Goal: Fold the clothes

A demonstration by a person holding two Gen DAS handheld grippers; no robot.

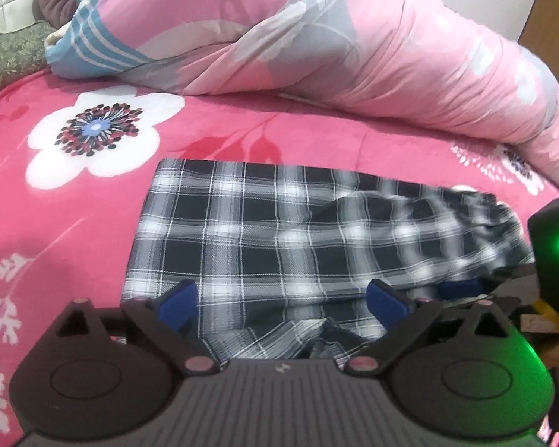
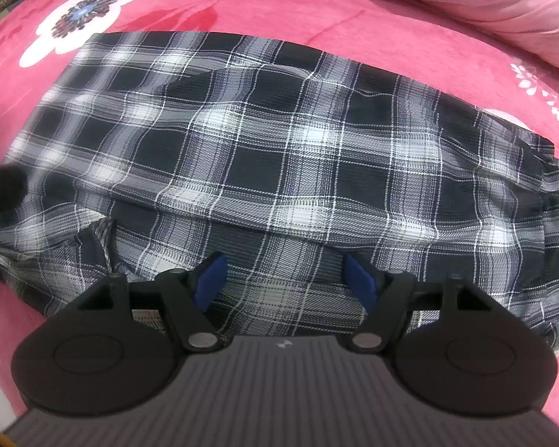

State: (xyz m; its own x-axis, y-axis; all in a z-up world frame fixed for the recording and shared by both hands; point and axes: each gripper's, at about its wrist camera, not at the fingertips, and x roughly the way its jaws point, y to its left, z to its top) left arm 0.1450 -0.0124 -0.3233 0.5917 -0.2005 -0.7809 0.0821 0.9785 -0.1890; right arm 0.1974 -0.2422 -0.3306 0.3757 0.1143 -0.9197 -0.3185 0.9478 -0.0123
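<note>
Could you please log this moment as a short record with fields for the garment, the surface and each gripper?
garment: plaid shirt, partly folded, lying flat, near edge rumpled
surface: pink floral blanket
behind: pink duvet, bunched
left gripper: open, holding nothing, over the shirt's near edge
right gripper: open, over the near edge, no cloth pinched

My left wrist camera looks forward and down past my left gripper (image 1: 283, 300) over the plaid garment (image 1: 279, 231) to the quilt (image 1: 316, 37) beyond; my right one tilts steeper (much closer) above the same garment; both share the pink bedspread (image 2: 242, 3).
</note>
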